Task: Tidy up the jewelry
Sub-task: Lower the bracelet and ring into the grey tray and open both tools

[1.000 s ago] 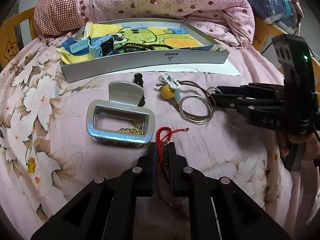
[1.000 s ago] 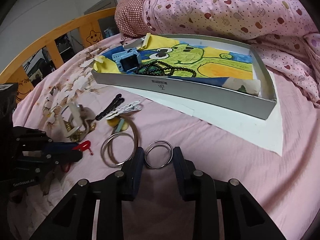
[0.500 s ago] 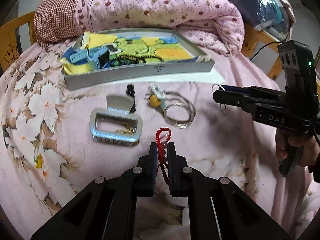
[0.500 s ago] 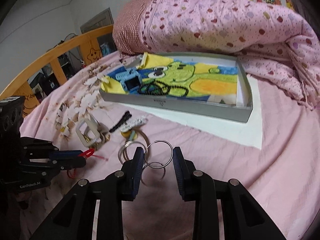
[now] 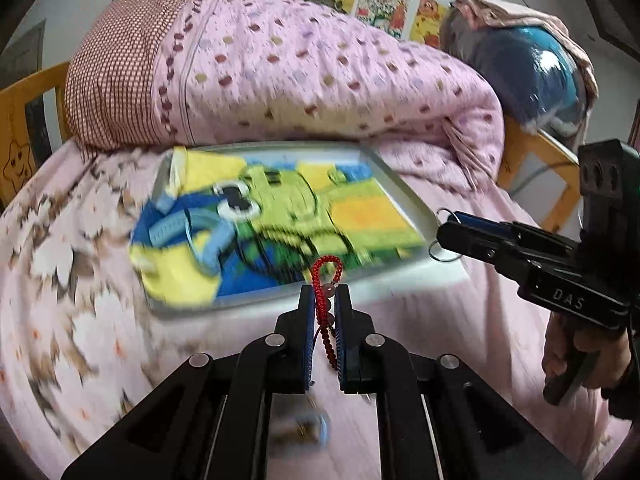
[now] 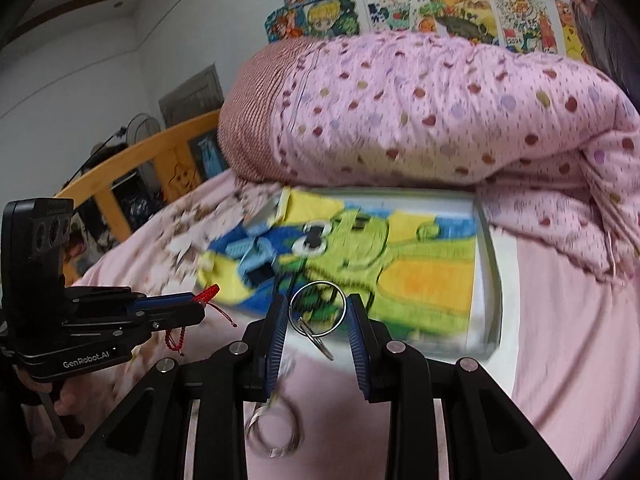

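Right wrist — silver rings (image 6: 317,309) underneath

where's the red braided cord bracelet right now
The red braided cord bracelet is pinched in the left gripper, lifted just before the grey tray's near edge.

A child's bedroom is showing here: a pink quilt (image 6: 440,116) is lying on a wooden bed (image 6: 132,168), cartoon pictures (image 6: 420,4) are covering the wall.

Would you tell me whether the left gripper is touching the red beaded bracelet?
Touching: the left wrist view shows the left gripper clamping the red beaded bracelet between both fingers.
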{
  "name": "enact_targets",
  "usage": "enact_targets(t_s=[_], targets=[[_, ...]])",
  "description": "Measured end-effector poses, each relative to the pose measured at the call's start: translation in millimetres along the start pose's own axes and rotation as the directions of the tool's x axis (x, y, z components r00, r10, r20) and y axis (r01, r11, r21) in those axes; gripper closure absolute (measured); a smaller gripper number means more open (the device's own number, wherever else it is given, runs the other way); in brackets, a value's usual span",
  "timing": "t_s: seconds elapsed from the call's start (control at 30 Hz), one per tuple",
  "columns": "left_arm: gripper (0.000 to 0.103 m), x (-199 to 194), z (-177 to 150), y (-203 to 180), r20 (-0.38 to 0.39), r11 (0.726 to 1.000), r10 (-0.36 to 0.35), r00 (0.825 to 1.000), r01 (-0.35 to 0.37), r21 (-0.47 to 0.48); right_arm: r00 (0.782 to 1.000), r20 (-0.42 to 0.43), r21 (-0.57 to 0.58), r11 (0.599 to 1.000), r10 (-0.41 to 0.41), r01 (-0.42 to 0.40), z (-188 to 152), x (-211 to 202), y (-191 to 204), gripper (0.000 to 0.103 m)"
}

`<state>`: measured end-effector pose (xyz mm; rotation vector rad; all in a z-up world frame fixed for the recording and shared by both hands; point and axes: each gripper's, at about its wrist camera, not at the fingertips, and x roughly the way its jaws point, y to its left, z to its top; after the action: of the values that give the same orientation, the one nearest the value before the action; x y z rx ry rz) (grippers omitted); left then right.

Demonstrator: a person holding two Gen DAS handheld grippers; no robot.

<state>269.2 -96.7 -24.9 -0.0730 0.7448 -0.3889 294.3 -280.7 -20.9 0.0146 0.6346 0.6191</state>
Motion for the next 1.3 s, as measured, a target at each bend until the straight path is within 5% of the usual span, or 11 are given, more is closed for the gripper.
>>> enact_targets(t_s=[0.37,0.9,1.03,1.17,1.3], targets=[[0.096,68.1,56.2,48.4,-0.016,0.997,0.055,0.998,-0.056,-0.049,0.994,-0.004,0.13,0.985,-0.111,0.11,24.5,56.5,-45.6,0.075],[0.096,129.5,47.7,43.7,-0.17,0.998,0.008,0.985,-0.02,-0.068,0.976,-0.129,0.203,0.958,-0.177,0.2,4.2,86.5,-78.4,0.073],[0.094,130.2,48.2,44.7,-0.175,0.997,-0.01,0.985,-0.005,-0.081,0.972,-0.143,0.209,0.955,-0.186,0.213,0.8,84.0,-82.3,0.056],[0.078,128.6,49.0,43.1,-0.176,0.996,-0.01,0.984,-0.006,-0.089,0.973,-0.125,0.218,0.951,-0.195,0.218,-0.5,73.6,-84.2,0.055],[0.058,120.1,51.8,41.4,-0.144,0.994,-0.014,0.989,-0.002,-0.108,0.972,-0.09,0.233,0.944,-0.217,0.232,0.3,58.1,-83.6,0.041]])
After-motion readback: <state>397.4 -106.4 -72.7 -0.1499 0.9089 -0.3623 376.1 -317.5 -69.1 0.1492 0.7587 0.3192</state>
